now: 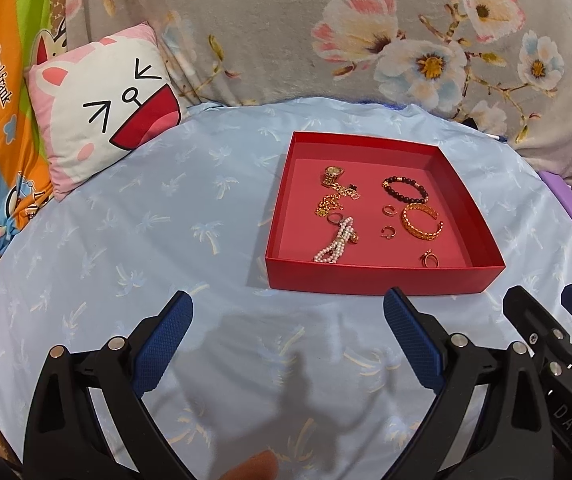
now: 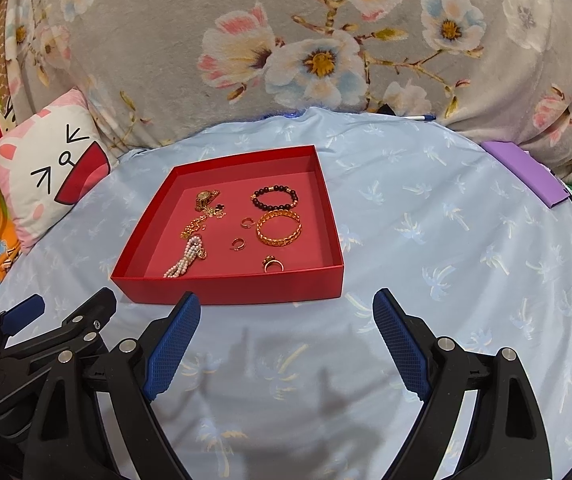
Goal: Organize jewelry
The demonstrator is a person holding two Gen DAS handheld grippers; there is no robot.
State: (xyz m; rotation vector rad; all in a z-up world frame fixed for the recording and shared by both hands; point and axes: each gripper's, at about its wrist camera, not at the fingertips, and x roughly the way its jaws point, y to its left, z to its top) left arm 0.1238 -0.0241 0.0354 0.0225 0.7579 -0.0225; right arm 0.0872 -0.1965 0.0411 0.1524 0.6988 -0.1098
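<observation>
A red tray (image 1: 381, 278) (image 2: 230, 290) lies on the light blue sheet. In it are a gold watch (image 1: 333, 174) (image 2: 205, 198), a gold chain (image 1: 331, 200), a pearl bracelet (image 1: 335, 244) (image 2: 188, 258), a dark bead bracelet (image 1: 403, 189) (image 2: 274, 197), a gold bangle (image 1: 421, 222) (image 2: 278, 228), small hoop earrings (image 1: 387, 232) (image 2: 239, 244) and a ring (image 1: 428, 259) (image 2: 272, 265). My left gripper (image 1: 287, 310) is open and empty, just before the tray's near wall. My right gripper (image 2: 286, 308) is open and empty, at the tray's near right corner.
A pink cat cushion (image 1: 102, 112) (image 2: 44, 172) lies at the left. A floral grey blanket (image 1: 365, 40) rises behind. A purple box (image 2: 525, 172) sits at the right edge. A pen (image 2: 419, 117) lies behind the sheet.
</observation>
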